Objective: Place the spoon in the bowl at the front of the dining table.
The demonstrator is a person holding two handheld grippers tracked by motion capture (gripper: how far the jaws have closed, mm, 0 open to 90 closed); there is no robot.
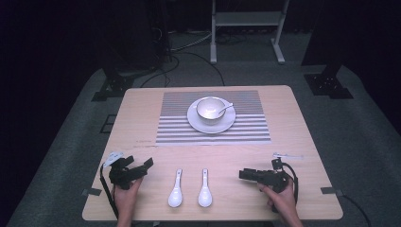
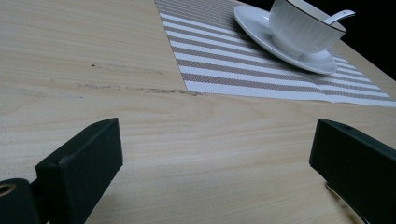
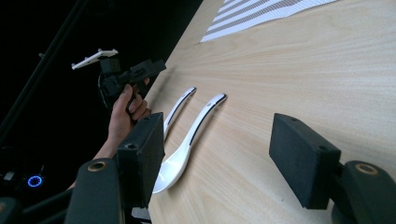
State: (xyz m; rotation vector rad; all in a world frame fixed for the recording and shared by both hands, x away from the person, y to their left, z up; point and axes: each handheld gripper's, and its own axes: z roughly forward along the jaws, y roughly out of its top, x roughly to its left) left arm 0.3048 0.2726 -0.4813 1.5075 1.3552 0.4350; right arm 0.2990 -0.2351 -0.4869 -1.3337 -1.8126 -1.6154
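Two white ceramic spoons lie side by side near the table's front edge, the left spoon (image 1: 175,189) (image 3: 181,102) and the right spoon (image 1: 204,188) (image 3: 187,144), handles pointing away from me. My left gripper (image 1: 140,164) (image 2: 215,163) rests open at the front left, left of the spoons, with bare wood between its jaws. My right gripper (image 1: 242,174) (image 3: 219,154) sits open at the front right, aimed left toward the spoons, holding nothing. In the right gripper view its left jaw hides the left spoon's bowl.
A grey-and-white striped placemat (image 1: 179,127) (image 2: 224,60) lies at the table's far middle. On it stands a white saucer (image 1: 227,124) (image 2: 261,28) carrying a white bowl (image 1: 210,109) (image 2: 299,23) with a third spoon (image 1: 226,109) (image 2: 341,16) inside. Dark floor, cables and stands surround the table.
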